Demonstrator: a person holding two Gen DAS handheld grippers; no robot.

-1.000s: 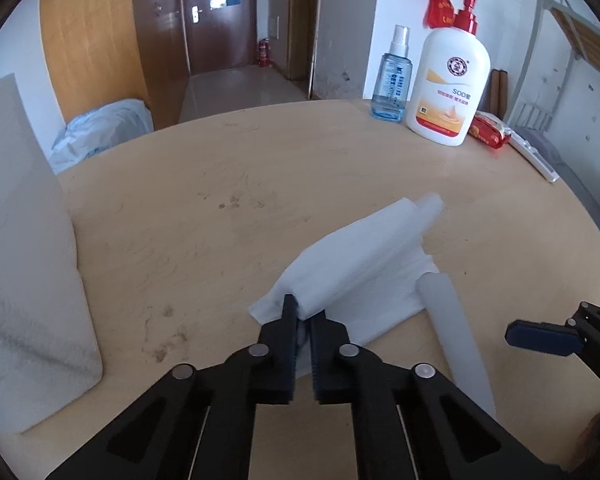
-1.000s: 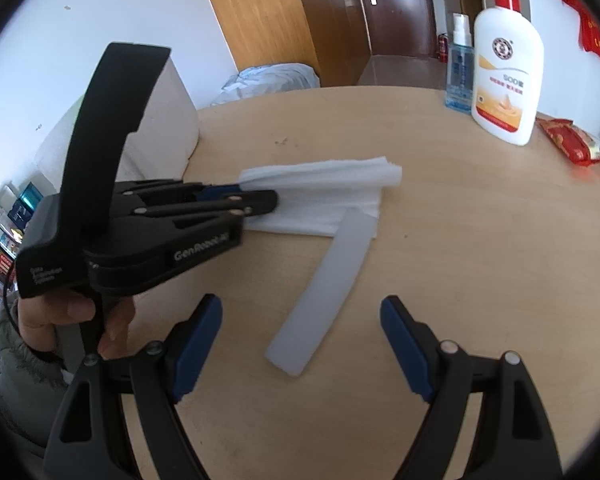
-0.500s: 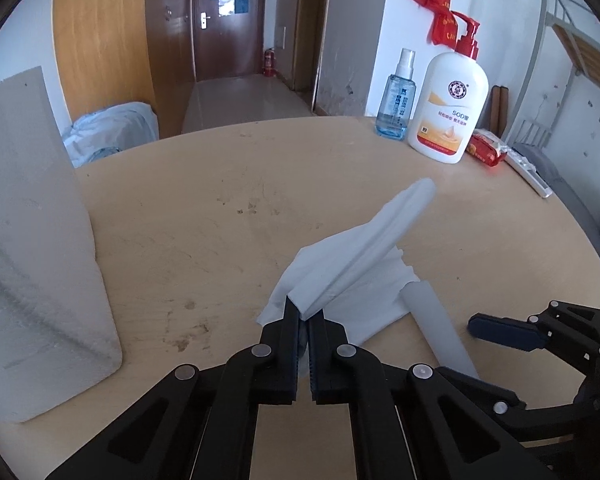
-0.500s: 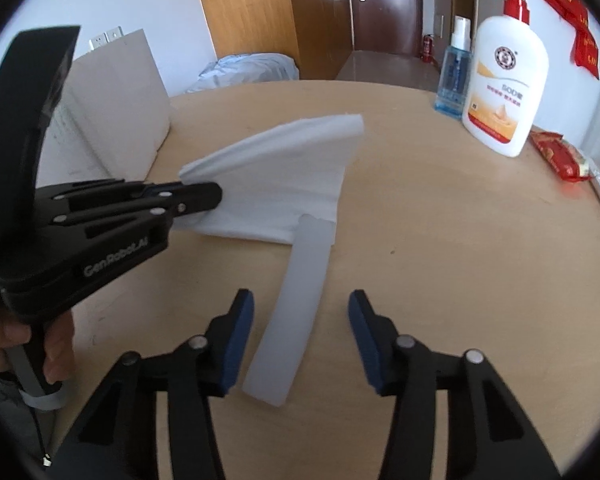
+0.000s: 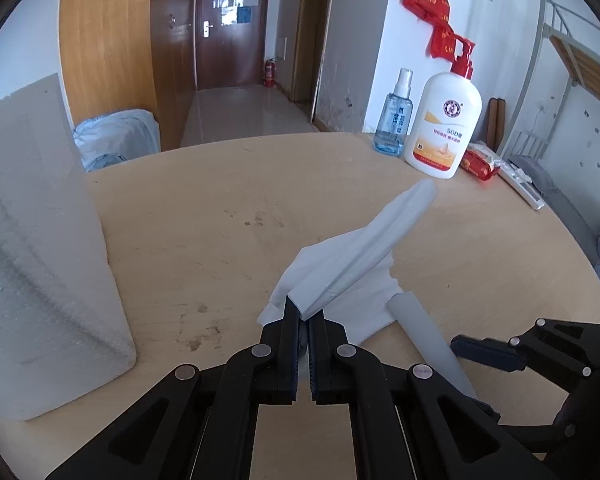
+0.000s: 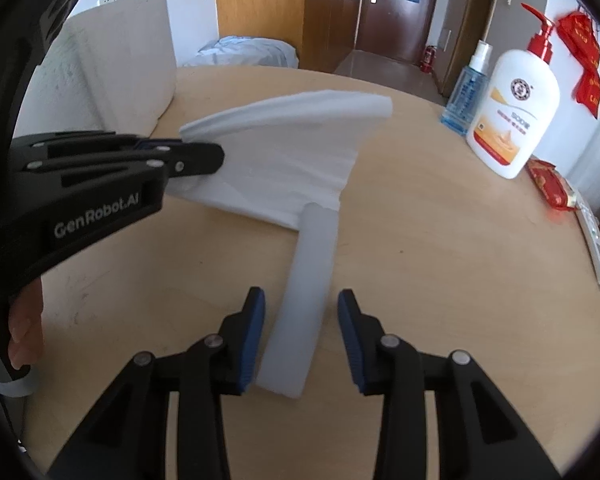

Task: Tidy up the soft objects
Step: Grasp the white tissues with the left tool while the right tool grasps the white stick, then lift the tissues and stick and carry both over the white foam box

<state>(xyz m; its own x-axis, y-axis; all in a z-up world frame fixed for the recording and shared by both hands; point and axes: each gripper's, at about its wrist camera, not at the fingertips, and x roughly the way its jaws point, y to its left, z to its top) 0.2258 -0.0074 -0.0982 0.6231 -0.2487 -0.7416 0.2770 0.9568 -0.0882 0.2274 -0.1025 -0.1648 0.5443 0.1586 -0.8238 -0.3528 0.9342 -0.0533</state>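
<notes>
White foam strip (image 6: 306,288) lies flat on the round wooden worktop (image 6: 440,280), near end between the blue pads of the right hand-held gripper (image 6: 301,330), far end touching or just tucked under the edge of the white tissue sheet (image 6: 292,160). Right jaws are closing with the strip between them, pads not yet on it. Left hand-held gripper (image 5: 303,318) is clamped together on the tissue's near corner, lifting one fold off the worktop while the rest drapes down. Risks: the strip is soft and thin, so the pads may squash or buckle it, or close above it and scrape the worktop if the gripper sits too high. If the strip's far end is under the tissue, pulling could drag the sheet, and the left pinch on thin tissue might tear or slip. The two grippers are near each other, so a bump is possible. Lotion pump bottle (image 6: 508,120) and spray bottle (image 6: 464,96) stand well apart, low risk.
</notes>
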